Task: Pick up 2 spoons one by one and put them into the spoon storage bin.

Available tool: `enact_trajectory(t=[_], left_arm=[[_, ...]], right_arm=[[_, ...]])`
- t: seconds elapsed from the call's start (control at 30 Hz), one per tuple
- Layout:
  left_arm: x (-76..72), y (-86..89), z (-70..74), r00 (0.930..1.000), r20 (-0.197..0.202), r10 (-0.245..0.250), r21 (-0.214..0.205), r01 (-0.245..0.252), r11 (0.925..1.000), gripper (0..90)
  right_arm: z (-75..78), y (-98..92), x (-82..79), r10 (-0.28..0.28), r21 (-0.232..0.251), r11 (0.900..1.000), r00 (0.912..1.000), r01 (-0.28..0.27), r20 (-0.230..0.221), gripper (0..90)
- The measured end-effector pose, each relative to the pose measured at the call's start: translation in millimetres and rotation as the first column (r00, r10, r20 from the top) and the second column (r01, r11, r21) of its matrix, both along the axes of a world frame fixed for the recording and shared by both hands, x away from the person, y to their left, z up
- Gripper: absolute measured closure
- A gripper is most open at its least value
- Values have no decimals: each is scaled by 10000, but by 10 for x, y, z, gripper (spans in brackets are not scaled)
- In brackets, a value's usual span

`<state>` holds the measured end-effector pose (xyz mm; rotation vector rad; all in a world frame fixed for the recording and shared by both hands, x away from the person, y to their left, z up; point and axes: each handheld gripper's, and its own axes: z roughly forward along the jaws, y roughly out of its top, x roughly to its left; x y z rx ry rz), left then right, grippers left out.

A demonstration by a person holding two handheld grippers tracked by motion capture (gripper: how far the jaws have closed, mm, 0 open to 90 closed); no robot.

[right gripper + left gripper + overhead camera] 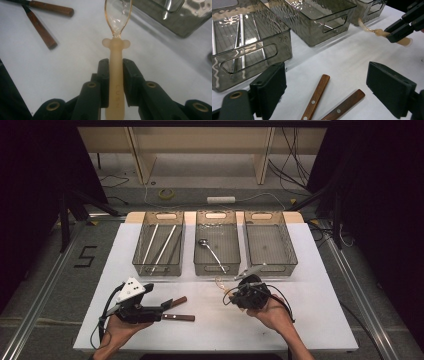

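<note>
My right gripper (116, 68) is shut on the handle of a translucent peach spoon (117, 50), whose bowl points away from the jaws above the white table (310, 320). In the high view the right gripper (234, 290) sits in front of the middle bin, with the spoon (220, 282) sticking out to its left. My left gripper (332, 88) stands open, low over two wooden-handled utensils (318, 93) that lie crossed on the table. From above, the left gripper (161, 308) is at the front left and the brown handles (178, 317) reach right from it. Their blades are hidden.
Three smoky clear bins stand in a row at the back. The left bin (159, 266) holds long thin rods, the middle bin (217, 266) a metal spoon (210, 251), and the right bin (270, 262) nothing. Cables trail from both grippers over the front edge.
</note>
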<state>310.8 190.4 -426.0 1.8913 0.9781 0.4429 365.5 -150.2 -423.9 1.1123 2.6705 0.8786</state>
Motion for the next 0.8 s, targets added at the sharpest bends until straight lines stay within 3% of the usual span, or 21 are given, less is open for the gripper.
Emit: enact_trajectory(t=[0.8], left_arm=[[5,14,-4,10000,-64,66,-11,-66,10000,156]], right_arm=[[365,221,472,-113,563,9984,9984,82,552,777]])
